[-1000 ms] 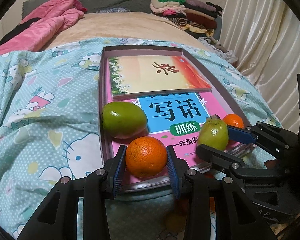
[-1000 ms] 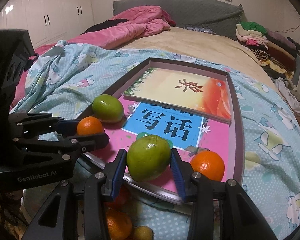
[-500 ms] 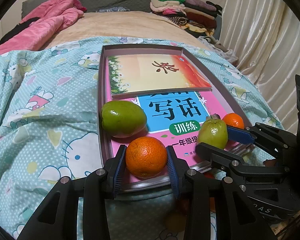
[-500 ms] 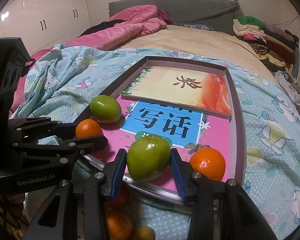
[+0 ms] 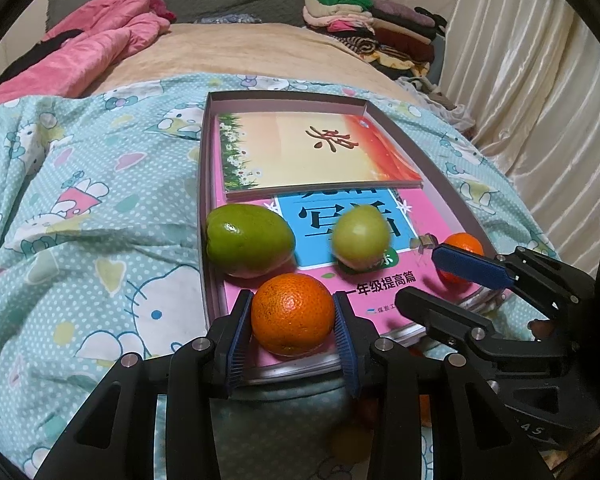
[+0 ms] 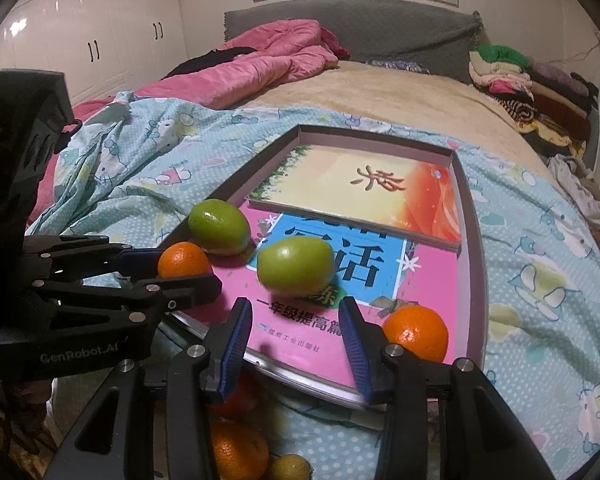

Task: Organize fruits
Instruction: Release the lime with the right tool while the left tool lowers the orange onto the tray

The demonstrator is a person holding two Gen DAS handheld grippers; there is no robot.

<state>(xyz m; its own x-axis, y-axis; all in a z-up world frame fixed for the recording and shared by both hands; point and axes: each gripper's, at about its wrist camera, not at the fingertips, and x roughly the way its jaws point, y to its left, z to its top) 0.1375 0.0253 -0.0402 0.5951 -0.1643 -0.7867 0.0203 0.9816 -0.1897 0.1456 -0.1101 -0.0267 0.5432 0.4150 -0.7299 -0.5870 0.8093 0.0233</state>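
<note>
Two views, taken in turn. From the left wrist camera, a bed covered by a blue cartoon-print quilt fills the scene, with a pink duvet heaped far ahead to the left, folded clothes stacked far ahead to the right and a pale curtain on the right. A shallow tray lies on the quilt straight ahead of the left gripper, holding two books, one overlapping the other. Four fruits show on the tray here: two oranges and two green fruits. The left gripper's pads press both sides of the near orange, which sits at the tray's near edge. The large green fruit lies just beyond it to the left, long axis running left to right. The smaller green fruit (blurred) lies farther ahead to the right, apart from both grippers. The right gripper enters from the right, its blue pad in front of the far orange.

From the right wrist camera, white wardrobes line the left wall and pictures hang above a grey headboard. The right gripper stands parted with nothing between its fingers; the smaller green fruit lies just ahead of its tips, long axis crosswise. An orange sits just right of the right finger. Below the tray's near edge (partly hidden) more fruit shows.
</note>
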